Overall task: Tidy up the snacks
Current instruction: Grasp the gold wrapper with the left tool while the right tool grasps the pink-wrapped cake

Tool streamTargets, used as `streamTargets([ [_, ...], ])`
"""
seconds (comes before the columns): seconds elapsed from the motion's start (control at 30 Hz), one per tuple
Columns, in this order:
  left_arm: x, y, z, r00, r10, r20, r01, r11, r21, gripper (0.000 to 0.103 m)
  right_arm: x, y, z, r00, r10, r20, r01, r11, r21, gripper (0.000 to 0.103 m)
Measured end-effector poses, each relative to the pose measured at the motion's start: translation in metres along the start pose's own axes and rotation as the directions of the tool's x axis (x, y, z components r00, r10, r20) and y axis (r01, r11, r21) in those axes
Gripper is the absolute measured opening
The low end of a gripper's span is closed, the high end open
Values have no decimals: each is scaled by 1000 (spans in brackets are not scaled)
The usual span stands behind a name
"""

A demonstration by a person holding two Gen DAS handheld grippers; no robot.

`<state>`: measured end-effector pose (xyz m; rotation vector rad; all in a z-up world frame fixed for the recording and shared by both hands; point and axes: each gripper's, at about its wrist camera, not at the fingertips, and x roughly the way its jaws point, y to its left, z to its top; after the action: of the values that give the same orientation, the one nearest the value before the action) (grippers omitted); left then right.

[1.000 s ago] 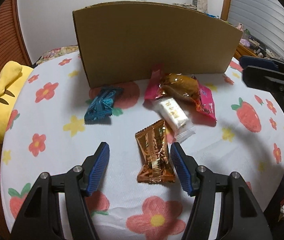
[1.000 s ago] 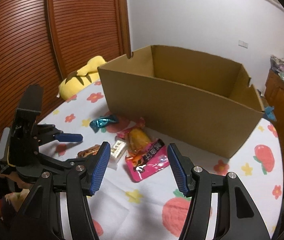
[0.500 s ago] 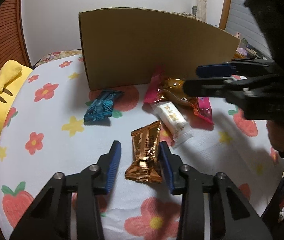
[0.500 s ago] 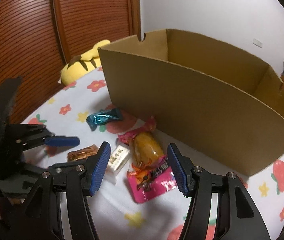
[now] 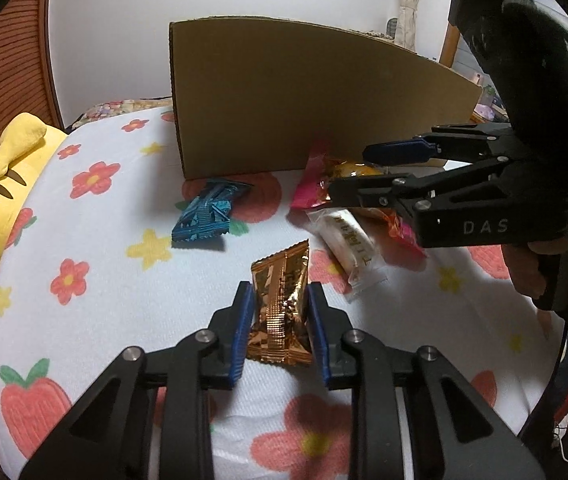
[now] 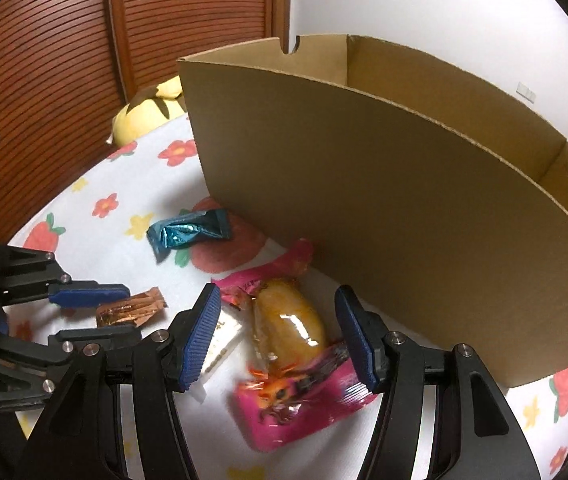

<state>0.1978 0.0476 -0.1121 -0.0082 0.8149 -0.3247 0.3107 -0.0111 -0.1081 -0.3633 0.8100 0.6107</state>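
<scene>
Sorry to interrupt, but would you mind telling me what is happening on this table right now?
A person is sorting snacks with a handheld gripper in each hand. The left gripper has its jaws shut on the gold wrapper, which lies on the flowered tablecloth. The right gripper hangs open over the pink pastry packet, not gripping it. A blue wrapper and a white bar lie loose in front of the cardboard box.
</scene>
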Motion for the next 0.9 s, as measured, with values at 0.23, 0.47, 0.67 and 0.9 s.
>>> streamTargets([
  [0.23,0,1,0,1000,-1,1,1,1000,-1,25,5,-6,-4,999,31,-43,-31,999,6,60],
  [0.47,-1,3,0,1000,-5,8,5,1000,0,23,2,-7,-7,996,72,-50,-71,997,15,56],
  [0.67,0,5,0,1000,-2,15,2,1000,-1,23,-4,-6,-10,995,85,-50,-85,996,18,43],
  [0.9,0,4,-1,1000,0,8,0,1000,0,23,-15,-3,-21,995,100,-27,-99,994,44,33],
])
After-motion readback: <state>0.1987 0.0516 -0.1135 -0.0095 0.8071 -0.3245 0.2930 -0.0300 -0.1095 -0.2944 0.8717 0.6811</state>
